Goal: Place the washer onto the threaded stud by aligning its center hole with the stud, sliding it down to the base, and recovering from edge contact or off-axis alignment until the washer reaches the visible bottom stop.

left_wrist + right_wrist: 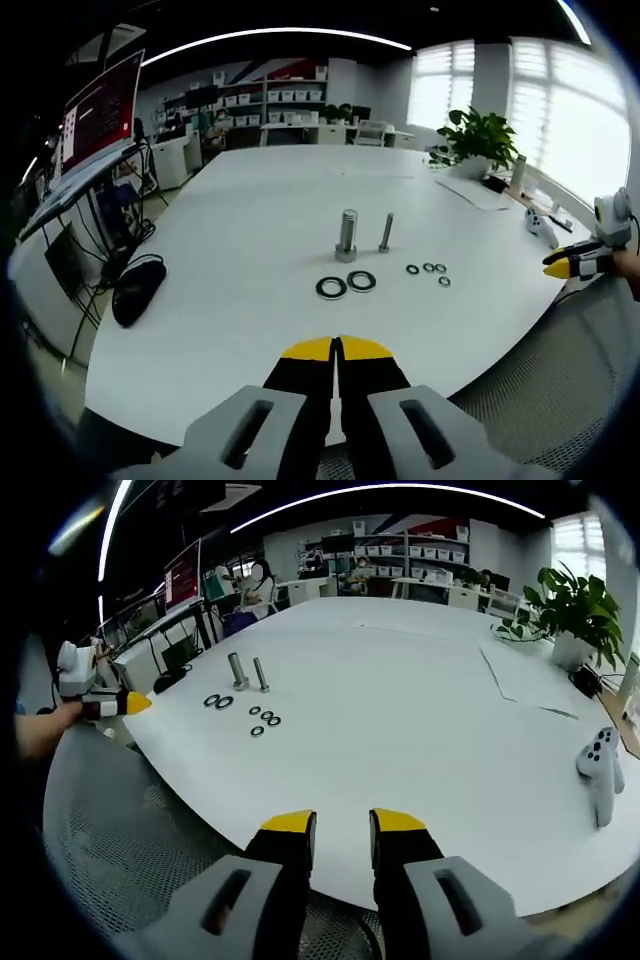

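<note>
On my large white round table (240,260) I see a black computer mouse (137,289), a green potted plant (577,608) and a white handheld controller (598,772).

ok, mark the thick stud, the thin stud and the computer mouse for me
thick stud (346,236): left gripper view, on its shank, midway up.
thin stud (385,233): left gripper view, on the middle of its shaft.
computer mouse (136,290): left gripper view, on the top of its black shell, near the table's edge.

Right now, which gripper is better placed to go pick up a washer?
Left, probably. The left gripper points straight at the large washers beside the studs; from the right gripper they sit far off to the side.
</note>
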`<state>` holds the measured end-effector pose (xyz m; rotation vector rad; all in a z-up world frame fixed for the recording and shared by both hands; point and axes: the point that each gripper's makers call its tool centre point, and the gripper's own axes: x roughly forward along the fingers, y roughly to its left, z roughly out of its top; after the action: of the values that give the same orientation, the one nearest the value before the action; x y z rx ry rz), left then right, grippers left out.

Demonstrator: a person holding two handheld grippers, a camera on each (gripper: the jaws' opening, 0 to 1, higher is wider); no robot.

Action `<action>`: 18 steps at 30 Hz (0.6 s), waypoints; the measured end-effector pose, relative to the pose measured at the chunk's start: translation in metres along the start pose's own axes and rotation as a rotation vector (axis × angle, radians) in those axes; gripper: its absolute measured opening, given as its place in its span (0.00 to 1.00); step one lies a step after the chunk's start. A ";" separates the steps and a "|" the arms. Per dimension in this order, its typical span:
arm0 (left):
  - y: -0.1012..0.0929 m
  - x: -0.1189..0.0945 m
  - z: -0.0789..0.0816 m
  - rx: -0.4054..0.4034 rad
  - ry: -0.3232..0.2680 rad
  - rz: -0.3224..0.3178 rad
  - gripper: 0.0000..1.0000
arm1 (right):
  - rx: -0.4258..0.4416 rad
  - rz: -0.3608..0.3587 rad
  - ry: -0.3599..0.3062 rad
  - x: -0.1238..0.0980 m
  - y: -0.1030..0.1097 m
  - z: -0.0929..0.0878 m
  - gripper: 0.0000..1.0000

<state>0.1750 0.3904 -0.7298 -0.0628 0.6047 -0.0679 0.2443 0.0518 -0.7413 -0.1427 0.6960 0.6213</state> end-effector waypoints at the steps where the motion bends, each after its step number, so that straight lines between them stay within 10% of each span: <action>1: 0.000 0.000 0.000 -0.001 0.000 -0.002 0.00 | -0.002 -0.001 0.009 0.000 0.000 -0.001 0.25; 18: 0.003 0.000 -0.001 -0.020 0.009 0.018 0.00 | -0.005 0.021 0.031 0.002 0.004 -0.005 0.24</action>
<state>0.1747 0.3936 -0.7312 -0.0760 0.6151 -0.0451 0.2404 0.0540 -0.7463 -0.1498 0.7265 0.6421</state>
